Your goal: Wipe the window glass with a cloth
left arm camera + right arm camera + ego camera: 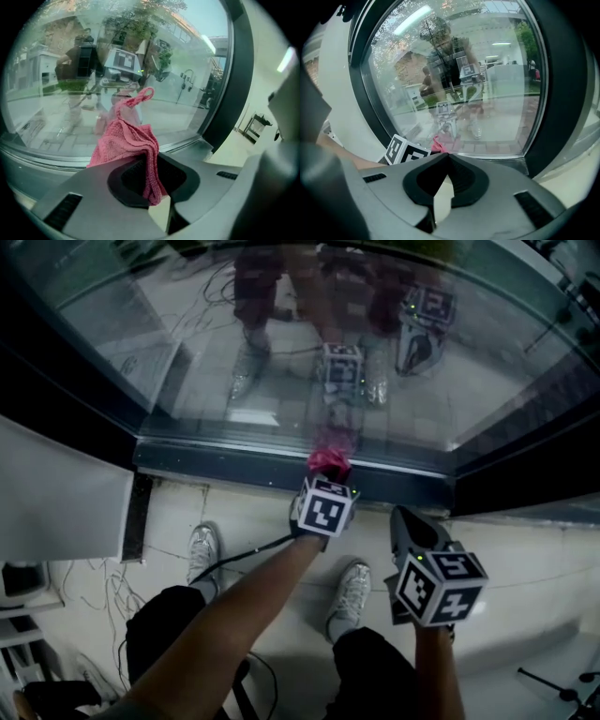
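Observation:
A pink cloth (329, 462) is bunched at the bottom edge of the window glass (300, 362), just above the sill. My left gripper (327, 474) is shut on it. In the left gripper view the cloth (124, 140) rises from between the jaws of the left gripper (152, 187) and leans toward the glass (70, 84). My right gripper (405, 521) hangs lower and to the right, away from the glass, shut with nothing in it. The right gripper view shows the right gripper (445, 178) with its jaws together, with the cloth (437, 144) and the left gripper's marker cube (403, 151) beyond.
A dark window frame (281, 470) runs along the sill, with dark uprights at both sides. A white panel (56, 493) stands at the left. Cables (94, 587) lie on the tiled floor beside the person's shoes (202, 551). A stand's legs (562, 690) show at bottom right.

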`<control>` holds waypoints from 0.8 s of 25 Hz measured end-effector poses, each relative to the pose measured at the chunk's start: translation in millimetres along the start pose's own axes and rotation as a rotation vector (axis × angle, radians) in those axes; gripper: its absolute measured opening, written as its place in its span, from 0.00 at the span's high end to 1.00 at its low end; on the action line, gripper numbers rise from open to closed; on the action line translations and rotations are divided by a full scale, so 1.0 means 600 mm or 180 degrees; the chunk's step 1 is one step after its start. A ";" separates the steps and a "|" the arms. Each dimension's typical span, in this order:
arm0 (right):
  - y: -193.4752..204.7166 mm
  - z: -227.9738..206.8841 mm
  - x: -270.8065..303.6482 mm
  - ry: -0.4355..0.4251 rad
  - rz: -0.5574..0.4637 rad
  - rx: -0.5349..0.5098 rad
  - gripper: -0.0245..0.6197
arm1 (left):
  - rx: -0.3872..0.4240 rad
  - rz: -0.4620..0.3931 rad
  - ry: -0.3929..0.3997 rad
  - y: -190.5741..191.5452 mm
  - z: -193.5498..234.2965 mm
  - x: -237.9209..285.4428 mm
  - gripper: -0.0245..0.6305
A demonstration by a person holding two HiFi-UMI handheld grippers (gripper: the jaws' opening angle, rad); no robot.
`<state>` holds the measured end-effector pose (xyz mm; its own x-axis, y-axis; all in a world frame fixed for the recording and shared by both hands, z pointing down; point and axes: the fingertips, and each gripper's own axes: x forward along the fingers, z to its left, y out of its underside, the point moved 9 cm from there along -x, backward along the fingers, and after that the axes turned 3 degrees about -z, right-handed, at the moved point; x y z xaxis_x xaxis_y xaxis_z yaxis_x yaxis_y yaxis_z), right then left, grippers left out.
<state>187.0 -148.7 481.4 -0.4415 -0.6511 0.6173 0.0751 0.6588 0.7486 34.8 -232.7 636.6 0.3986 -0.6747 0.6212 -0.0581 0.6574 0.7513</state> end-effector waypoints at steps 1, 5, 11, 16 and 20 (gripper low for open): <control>0.002 -0.009 -0.005 0.0009 -0.0008 0.0011 0.97 | -0.0010 0.0012 0.0020 -0.001 -0.013 0.008 0.88; 0.011 -0.039 -0.023 0.0073 -0.0045 0.0075 0.97 | 0.0018 0.0041 0.0075 -0.004 -0.051 0.034 0.88; 0.025 -0.078 -0.048 0.0143 -0.0068 0.0213 0.97 | 0.0129 0.0003 0.0303 -0.017 -0.127 0.066 0.88; 0.032 -0.100 -0.069 0.0155 -0.0115 0.0336 0.97 | 0.0150 0.0066 0.0518 -0.026 -0.187 0.093 0.88; 0.034 -0.119 -0.083 0.0263 -0.0133 0.0381 0.97 | 0.0180 0.0042 0.0620 -0.029 -0.220 0.116 0.88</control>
<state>274.5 -129.5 483.1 -0.3664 -0.7044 0.6079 -0.0511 0.6676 0.7428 184.3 -246.7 637.7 0.5666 -0.5850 0.5803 -0.1136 0.6421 0.7582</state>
